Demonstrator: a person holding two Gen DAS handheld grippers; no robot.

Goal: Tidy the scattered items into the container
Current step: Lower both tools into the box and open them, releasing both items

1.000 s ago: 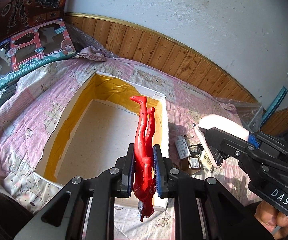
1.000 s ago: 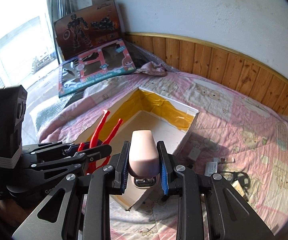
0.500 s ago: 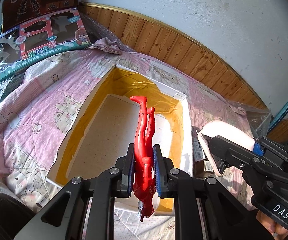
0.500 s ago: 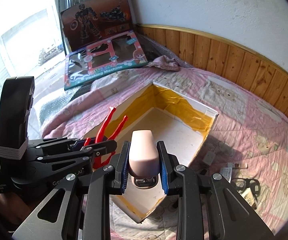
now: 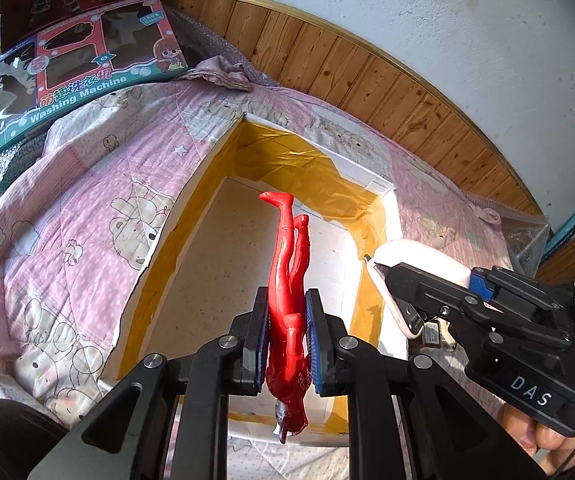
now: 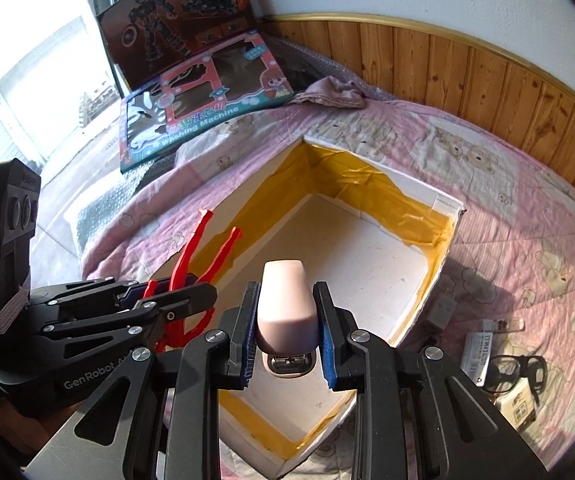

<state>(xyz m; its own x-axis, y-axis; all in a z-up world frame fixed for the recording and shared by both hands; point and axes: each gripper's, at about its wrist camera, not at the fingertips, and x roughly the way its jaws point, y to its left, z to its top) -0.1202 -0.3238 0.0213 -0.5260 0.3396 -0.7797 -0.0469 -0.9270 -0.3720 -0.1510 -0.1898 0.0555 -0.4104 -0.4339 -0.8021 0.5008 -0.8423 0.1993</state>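
Observation:
A white foam box lined with yellow tape lies open on the pink quilt. My left gripper is shut on a red toy figure, held head-down with its legs pointing over the box floor. My right gripper is shut on a pale pink stapler, which hangs above the box's near right part. In the left wrist view the right gripper sits over the box's right wall. The box floor looks bare.
Black glasses, small cartons and a white plug lie on the quilt right of the box. Toy boxes lean at the back left. Wooden panelling runs behind the bed.
Both grippers have moved forward and left with their loads, from beside the box's right edge to over its inside. The grips stayed shut.

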